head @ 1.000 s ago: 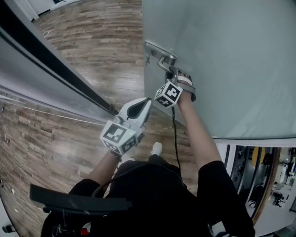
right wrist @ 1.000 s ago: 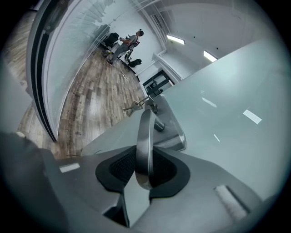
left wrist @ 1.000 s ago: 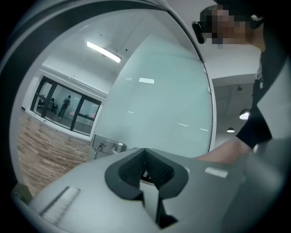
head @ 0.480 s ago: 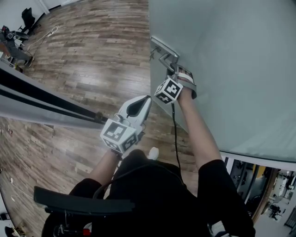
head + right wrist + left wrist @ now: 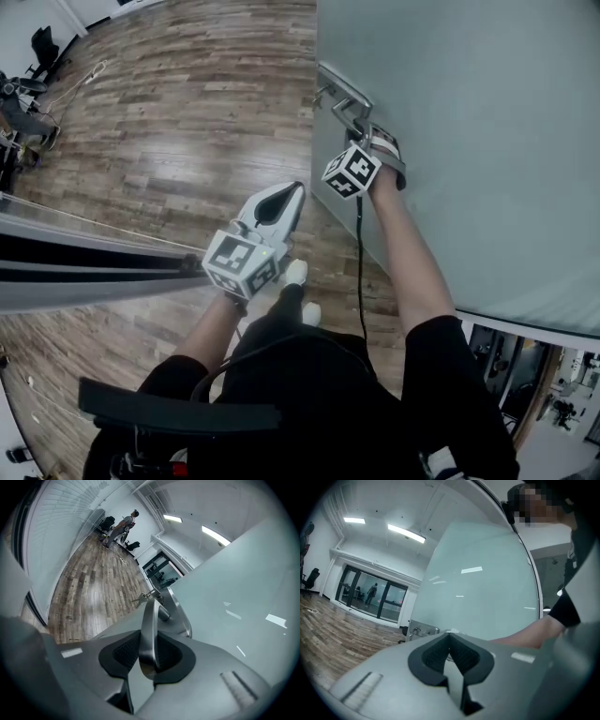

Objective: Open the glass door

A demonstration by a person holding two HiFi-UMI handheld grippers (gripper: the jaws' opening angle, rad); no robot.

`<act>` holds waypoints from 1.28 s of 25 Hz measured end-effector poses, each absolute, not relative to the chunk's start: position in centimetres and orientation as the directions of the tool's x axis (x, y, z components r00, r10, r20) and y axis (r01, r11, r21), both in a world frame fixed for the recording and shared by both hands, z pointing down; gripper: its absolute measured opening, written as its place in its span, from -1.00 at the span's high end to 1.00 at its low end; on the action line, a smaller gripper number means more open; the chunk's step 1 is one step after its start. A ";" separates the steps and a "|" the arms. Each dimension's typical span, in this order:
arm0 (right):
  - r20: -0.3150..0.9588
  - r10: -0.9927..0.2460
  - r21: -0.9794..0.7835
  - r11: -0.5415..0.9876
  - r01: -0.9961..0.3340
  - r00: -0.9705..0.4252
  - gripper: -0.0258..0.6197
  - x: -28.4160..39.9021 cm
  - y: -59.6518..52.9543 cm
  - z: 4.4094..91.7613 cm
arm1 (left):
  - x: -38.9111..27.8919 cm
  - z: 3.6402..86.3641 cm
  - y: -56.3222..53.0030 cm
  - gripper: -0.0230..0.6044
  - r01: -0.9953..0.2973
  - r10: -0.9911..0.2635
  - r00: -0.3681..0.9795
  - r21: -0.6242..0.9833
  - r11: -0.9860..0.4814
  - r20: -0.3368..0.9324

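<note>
The right gripper (image 5: 149,652) has its two dark ribbed pads on either side of a curved, silver metal lever handle (image 5: 150,618). The jaws are closing, part-way open, with the handle gripped between them. This one handle is fixed to a silver plate at the edge of the large frosted, pale green glass door (image 5: 469,141), which stands swung open over the floor. Just beyond the handle a small bunch of keys (image 5: 140,599) hangs from the lock; how many cannot be told.

The left gripper (image 5: 450,640) hangs in the air below and to the left of the handle, well apart from it. Its jaws are pressed together with nothing between them. Each of the two grippers carries one cube with square markers.

Brown wooden plank flooring (image 5: 187,112) spreads out left of the handle. Far past the handle, one person (image 5: 123,524) stands beside black office chairs.
</note>
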State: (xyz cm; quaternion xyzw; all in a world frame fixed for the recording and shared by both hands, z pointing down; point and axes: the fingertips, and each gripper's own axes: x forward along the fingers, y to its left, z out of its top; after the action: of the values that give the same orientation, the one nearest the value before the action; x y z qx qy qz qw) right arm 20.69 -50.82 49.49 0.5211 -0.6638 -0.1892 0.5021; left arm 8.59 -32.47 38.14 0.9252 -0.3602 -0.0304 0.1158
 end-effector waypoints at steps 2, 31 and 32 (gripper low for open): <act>0.484 -0.874 0.761 0.393 -0.516 0.049 0.67 21.5 -51.5 49.9 | 9.3 38.3 -33.9 0.92 -0.647 -0.661 0.750 0.234 -0.726 0.025; 0.502 -0.834 0.708 0.246 -0.662 0.228 0.70 40.9 -65.6 53.6 | 27.8 37.8 -52.0 0.92 -0.467 -0.482 0.876 0.215 -0.858 -0.024; 0.502 -0.835 0.705 0.244 -0.666 0.225 0.70 41.2 -65.8 53.6 | 28.2 37.8 -52.1 0.92 -0.461 -0.477 0.878 0.215 -0.861 -0.026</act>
State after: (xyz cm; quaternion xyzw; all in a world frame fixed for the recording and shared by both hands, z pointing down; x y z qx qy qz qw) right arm 41.19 -65.78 53.60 0.6086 -0.6166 -0.0862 0.4920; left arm 28.17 -52.11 37.78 0.9638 -0.2434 -0.0394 0.1014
